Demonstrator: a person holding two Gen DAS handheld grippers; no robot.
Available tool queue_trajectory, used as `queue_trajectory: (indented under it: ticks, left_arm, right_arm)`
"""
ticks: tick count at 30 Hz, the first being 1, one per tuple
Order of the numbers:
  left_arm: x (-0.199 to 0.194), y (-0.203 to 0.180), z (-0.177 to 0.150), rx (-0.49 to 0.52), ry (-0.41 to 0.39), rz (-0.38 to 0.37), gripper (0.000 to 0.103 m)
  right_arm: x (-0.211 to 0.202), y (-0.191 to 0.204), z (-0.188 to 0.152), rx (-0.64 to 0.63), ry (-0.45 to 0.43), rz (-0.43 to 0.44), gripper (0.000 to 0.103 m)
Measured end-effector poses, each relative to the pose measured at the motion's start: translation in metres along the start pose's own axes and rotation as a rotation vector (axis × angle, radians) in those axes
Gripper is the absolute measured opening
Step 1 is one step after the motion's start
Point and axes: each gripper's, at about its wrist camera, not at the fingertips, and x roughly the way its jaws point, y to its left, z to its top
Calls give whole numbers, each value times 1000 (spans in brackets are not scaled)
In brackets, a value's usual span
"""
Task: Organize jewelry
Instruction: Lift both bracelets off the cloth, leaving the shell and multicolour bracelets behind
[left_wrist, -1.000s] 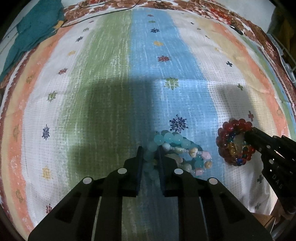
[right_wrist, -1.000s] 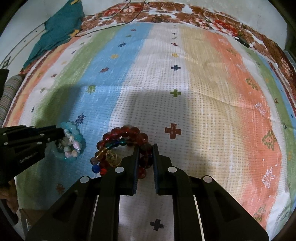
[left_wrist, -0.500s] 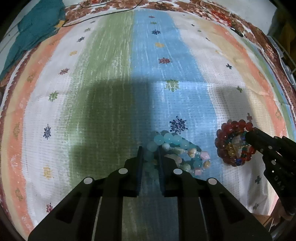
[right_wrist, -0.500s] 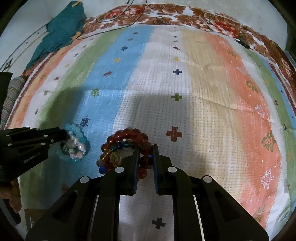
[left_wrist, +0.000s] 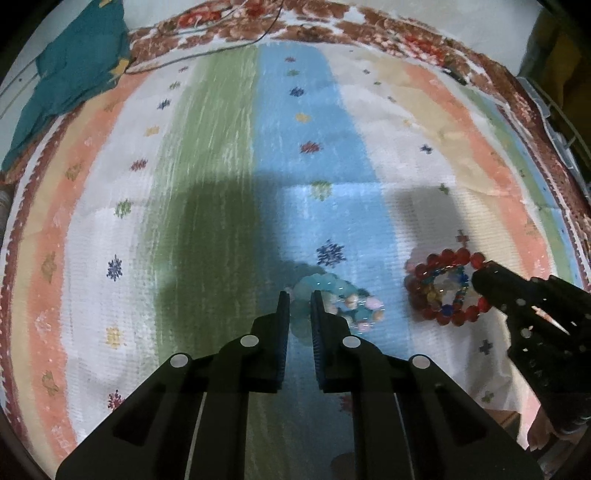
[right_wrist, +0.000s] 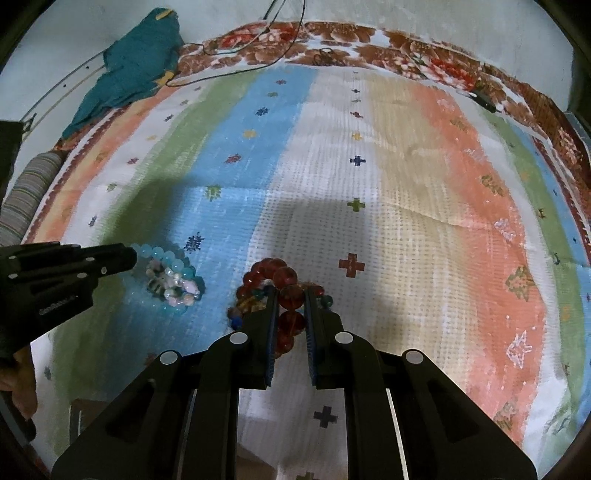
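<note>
A bundle of pale turquoise and pastel bead bracelets (left_wrist: 334, 301) hangs just above the striped cloth, and my left gripper (left_wrist: 300, 295) is shut on its big turquoise beads. The same bundle (right_wrist: 173, 278) shows at the left of the right wrist view, at the tip of the left gripper (right_wrist: 127, 256). A cluster of dark red bead bracelets with multicoloured beads inside (right_wrist: 279, 291) is pinched by my right gripper (right_wrist: 290, 291), shut on the large red beads. That red cluster (left_wrist: 441, 286) and the right gripper (left_wrist: 480, 275) appear at the right of the left wrist view.
A striped, patterned cloth (right_wrist: 388, 206) covers the bed, with a brown floral border (right_wrist: 332, 40) at the far side. A teal garment (right_wrist: 133, 70) and a black cable (right_wrist: 236, 66) lie at the far left. A striped bolster (right_wrist: 26, 192) sits at the left edge.
Both grippers have risen, and each carries its bracelet bundle up off the cloth. The beads look smaller and blurred against the cloth now.
</note>
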Motion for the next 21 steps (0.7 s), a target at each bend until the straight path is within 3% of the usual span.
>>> queue_trajectory:
  ticks: [11, 21]
  left_arm:
    - [-42, -25, 1, 58, -90, -32, 11]
    - [-65, -33, -1, 46, -137, -64, 11]
  right_arm:
    - [-33, 6, -3, -17, -52, 0, 14]
    - [-52, 8, -6, -28, -79, 4, 14]
